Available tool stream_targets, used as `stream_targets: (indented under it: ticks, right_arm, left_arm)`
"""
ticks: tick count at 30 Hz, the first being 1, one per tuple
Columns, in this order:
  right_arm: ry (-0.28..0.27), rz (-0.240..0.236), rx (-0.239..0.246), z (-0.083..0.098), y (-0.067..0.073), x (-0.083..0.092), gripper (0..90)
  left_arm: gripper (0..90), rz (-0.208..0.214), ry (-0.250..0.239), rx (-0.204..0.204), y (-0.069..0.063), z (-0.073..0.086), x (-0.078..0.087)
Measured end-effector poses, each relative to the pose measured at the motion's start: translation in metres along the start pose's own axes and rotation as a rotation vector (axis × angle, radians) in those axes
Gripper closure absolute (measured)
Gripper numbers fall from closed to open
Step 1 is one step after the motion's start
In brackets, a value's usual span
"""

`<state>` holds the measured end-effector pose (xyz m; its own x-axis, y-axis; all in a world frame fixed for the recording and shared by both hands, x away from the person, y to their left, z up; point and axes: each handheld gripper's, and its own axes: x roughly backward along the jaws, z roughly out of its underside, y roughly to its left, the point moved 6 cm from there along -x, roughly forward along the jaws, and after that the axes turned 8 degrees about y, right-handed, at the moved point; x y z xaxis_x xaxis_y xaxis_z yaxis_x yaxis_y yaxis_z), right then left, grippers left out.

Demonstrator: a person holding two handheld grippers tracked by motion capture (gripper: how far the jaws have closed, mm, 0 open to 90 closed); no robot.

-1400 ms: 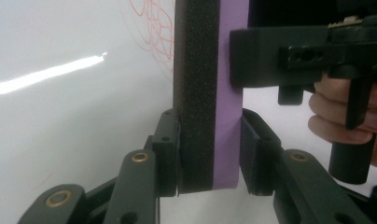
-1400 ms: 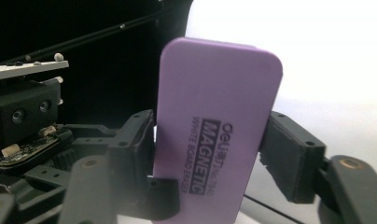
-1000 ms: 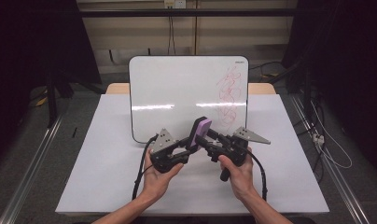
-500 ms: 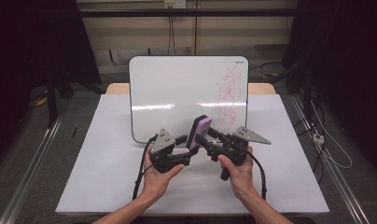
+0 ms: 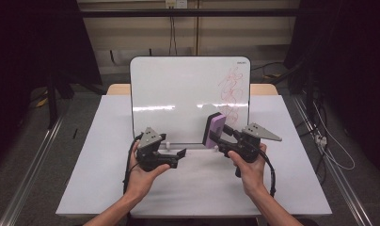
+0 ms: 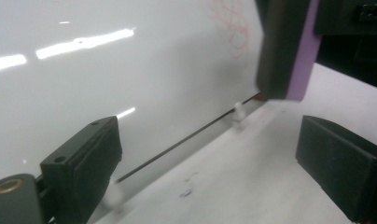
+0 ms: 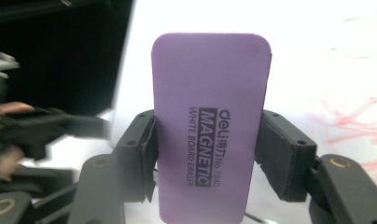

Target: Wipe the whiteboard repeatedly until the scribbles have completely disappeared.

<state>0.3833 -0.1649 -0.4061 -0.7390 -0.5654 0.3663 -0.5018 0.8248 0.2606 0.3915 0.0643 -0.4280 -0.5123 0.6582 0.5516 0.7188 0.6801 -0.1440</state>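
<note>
A purple magnetic whiteboard eraser (image 5: 215, 129) stands upright in my right gripper (image 5: 218, 136), which is shut on its two long sides in front of the whiteboard (image 5: 188, 99). The right gripper view has the eraser's printed purple face (image 7: 210, 116) between the pads (image 7: 142, 149). Red scribbles (image 5: 233, 92) mark the board's right part. My left gripper (image 5: 181, 154) is to the left of the eraser, near the board's lower edge. Its jaws have just been opening and stand open with nothing between them. In the left gripper view the eraser (image 6: 284, 51) is at the upper right, beyond the open gripper (image 6: 214, 163).
The whiteboard leans upright at the back of the white table (image 5: 108, 188). A small white foot (image 6: 238, 112) props its lower edge. Cables lie on the floor at the right (image 5: 329, 146), and a metal rail (image 5: 28, 174) runs along the left. Dark curtains flank the table.
My left gripper has opened and drawn back to the left, off the eraser. The eraser stays in the right gripper, which has hardly moved.
</note>
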Motion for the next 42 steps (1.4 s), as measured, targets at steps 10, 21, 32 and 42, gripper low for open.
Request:
stream_targets:
  ticks: [10, 21, 32, 42]
  right_arm:
    - [0.060, 0.125, 0.075, -0.013, -0.022, 0.009, 41.7]
    - [0.130, 0.308, 0.223, -0.029, -0.044, 0.007, 41.8]
    - [0.252, 0.453, 0.419, -0.030, -0.048, -0.020, 41.8]
    - [0.281, 0.480, 0.507, -0.029, -0.051, -0.044, 41.8]
  left_arm:
    - [5.0, -0.078, 0.007, 0.011, 0.031, 0.017, 0.034]
    - [5.4, -0.146, 0.024, -0.007, 0.048, 0.048, 0.058]
    - [6.6, -0.149, 0.042, 0.062, 0.057, 0.066, 0.057]
    - [6.7, -0.145, 0.037, 0.052, 0.055, 0.065, 0.057]
